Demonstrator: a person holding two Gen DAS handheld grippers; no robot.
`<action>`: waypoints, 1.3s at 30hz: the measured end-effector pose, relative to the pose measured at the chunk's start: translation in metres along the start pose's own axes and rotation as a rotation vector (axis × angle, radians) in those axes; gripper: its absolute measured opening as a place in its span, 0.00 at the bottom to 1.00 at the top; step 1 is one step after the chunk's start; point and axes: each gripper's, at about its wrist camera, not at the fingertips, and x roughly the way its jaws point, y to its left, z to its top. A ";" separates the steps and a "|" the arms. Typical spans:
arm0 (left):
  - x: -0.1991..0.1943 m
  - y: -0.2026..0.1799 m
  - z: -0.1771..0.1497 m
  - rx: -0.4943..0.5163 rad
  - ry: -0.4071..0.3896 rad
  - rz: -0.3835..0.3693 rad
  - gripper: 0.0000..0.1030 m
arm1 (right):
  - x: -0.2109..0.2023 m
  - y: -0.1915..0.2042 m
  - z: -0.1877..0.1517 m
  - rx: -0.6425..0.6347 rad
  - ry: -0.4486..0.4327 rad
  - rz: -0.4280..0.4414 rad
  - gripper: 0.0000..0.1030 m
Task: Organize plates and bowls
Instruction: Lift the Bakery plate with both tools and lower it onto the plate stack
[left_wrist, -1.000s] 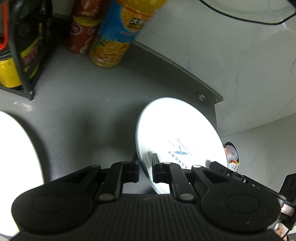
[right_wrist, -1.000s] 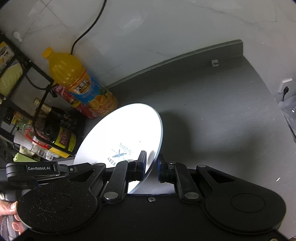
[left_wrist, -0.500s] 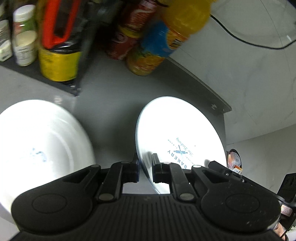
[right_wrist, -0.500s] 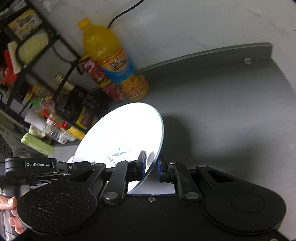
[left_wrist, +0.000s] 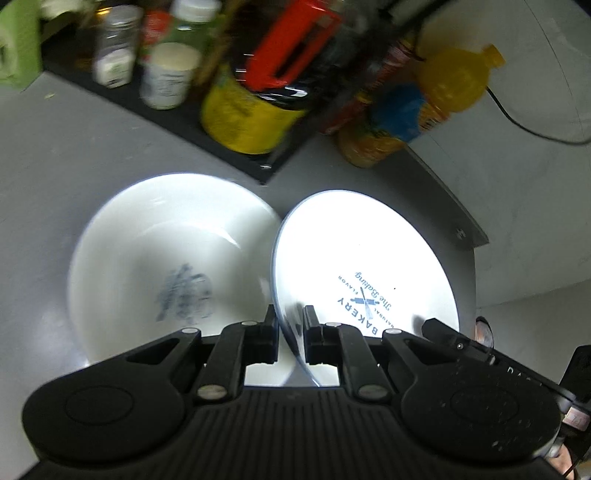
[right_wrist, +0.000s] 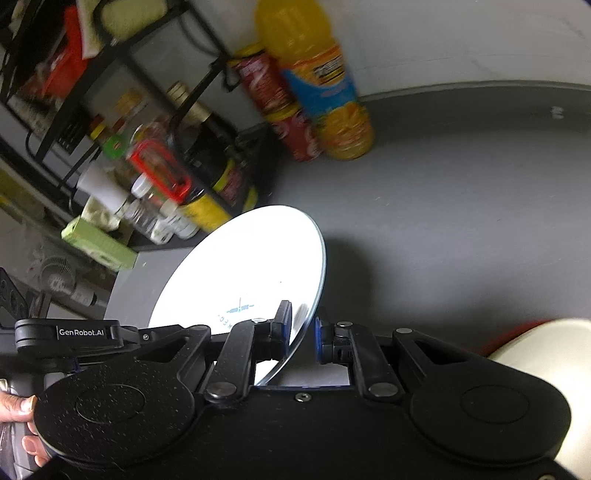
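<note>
Two grippers pinch one tilted plate (left_wrist: 365, 266): left gripper (left_wrist: 290, 332) narrow on its rim at 6 o'clock, right gripper (right_wrist: 301, 332) likewise. Blurred white dish (left_wrist: 170, 266), probably a bowl, lies at 9 o'clock.

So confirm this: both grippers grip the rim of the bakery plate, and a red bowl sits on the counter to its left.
Wrong on one count: the bowl left of the bakery plate is white, not red, as the left wrist view shows. The left gripper and right gripper do both grip the plate's rim.
</note>
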 end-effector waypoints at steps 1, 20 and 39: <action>-0.003 0.008 -0.002 -0.011 -0.004 0.000 0.10 | 0.005 0.006 -0.003 -0.008 0.010 0.000 0.12; -0.009 0.100 -0.014 -0.123 0.002 0.038 0.10 | 0.057 0.067 -0.028 -0.093 0.103 -0.011 0.12; 0.005 0.116 -0.015 -0.167 0.002 0.073 0.10 | 0.082 0.070 -0.033 -0.103 0.139 -0.038 0.10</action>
